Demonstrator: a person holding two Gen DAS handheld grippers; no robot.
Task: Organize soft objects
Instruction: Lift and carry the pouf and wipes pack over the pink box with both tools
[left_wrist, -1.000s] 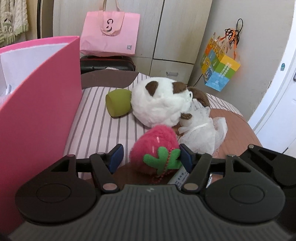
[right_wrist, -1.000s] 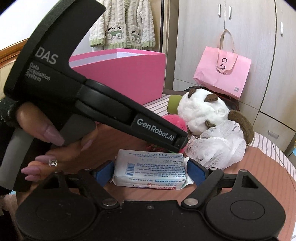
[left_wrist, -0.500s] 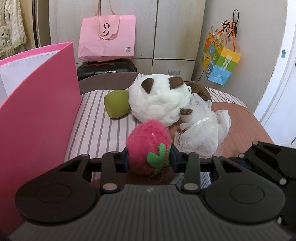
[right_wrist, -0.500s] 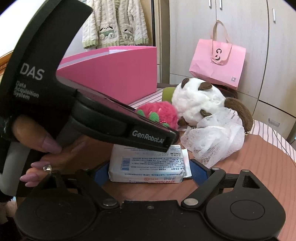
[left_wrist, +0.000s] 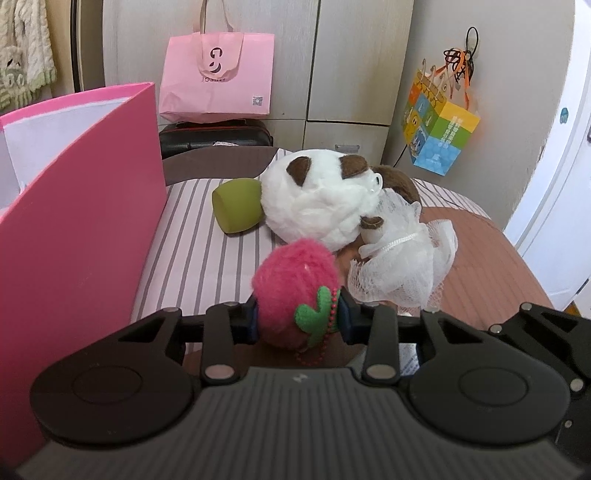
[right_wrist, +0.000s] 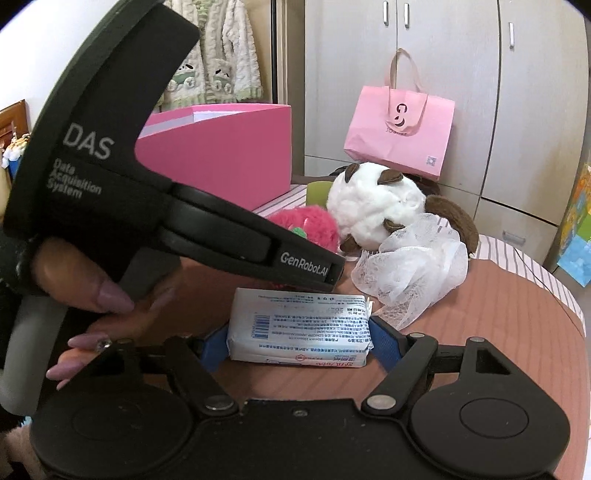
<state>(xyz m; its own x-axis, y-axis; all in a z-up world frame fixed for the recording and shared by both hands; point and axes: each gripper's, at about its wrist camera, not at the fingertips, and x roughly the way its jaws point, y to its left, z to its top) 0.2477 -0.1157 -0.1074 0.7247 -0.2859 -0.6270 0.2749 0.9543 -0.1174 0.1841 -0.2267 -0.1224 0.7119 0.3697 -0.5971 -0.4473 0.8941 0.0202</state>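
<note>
My left gripper (left_wrist: 297, 319) is shut on a pink plush strawberry (left_wrist: 295, 284) with a green leaf and a red bead chain, held above the table beside the pink box (left_wrist: 81, 206). My right gripper (right_wrist: 295, 341) is shut on a white tissue pack (right_wrist: 301, 328) on the table. A white and brown plush toy (left_wrist: 317, 199) with a green pillow (left_wrist: 236, 210) and a white mesh bath puff (left_wrist: 402, 266) lie behind. The strawberry (right_wrist: 314, 225) shows past the left gripper body in the right wrist view.
The pink box (right_wrist: 229, 155) stands open at the left on the striped cloth (left_wrist: 199, 251). A pink paper bag (left_wrist: 218, 74) sits on a dark case by the cupboards. A coloured bag (left_wrist: 439, 133) hangs on the right wall. The brown table (right_wrist: 517, 317) curves away at the right.
My left gripper closed on the strawberry and lifted it off the table. My right gripper closed its fingers onto the tissue pack.
</note>
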